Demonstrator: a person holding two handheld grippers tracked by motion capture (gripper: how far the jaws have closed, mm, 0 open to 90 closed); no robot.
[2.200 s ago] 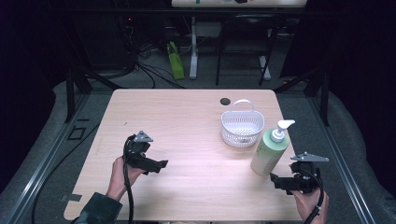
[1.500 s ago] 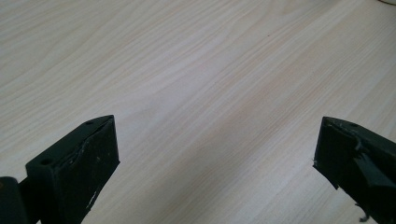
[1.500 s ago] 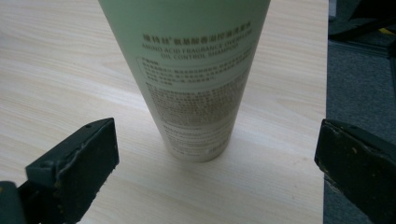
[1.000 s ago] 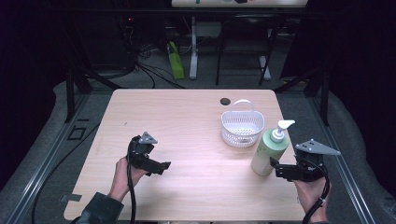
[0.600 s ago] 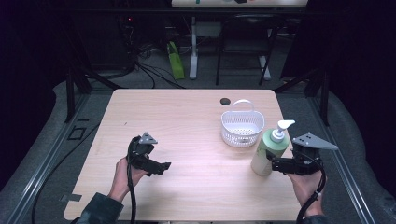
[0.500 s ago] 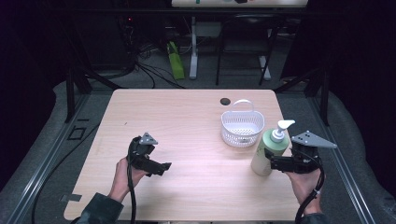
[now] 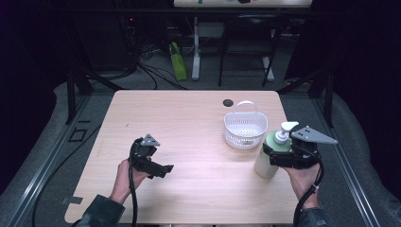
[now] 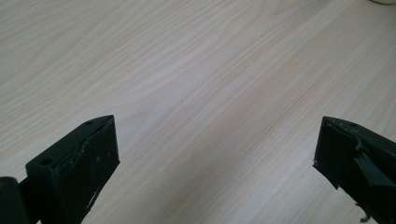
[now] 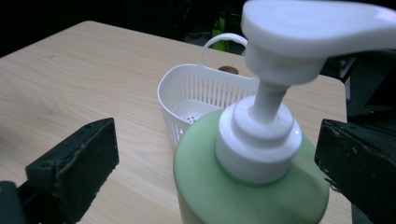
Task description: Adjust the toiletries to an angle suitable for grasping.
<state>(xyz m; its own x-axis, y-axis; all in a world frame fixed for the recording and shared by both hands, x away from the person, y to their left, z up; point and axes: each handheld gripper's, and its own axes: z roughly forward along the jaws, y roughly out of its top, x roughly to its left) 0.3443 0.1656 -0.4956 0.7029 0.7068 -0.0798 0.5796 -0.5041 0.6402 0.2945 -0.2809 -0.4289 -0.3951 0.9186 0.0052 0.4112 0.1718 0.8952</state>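
High view: soap bottle (image 7: 268,158) stands upright, its nozzle (image 7: 288,126) pointing right.

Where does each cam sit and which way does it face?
High view: above the person's side, facing forward and down on the table; both forearms show.
Left gripper view: on the left gripper, facing bare tabletop; its open jaws show.
Right gripper view: on the right gripper, facing the pump bottle and basket.
Shared: high and right views both show bottle and basket.

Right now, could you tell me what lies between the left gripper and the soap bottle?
Bare wooden tabletop alone separates the left gripper from the soap bottle, per the high view.
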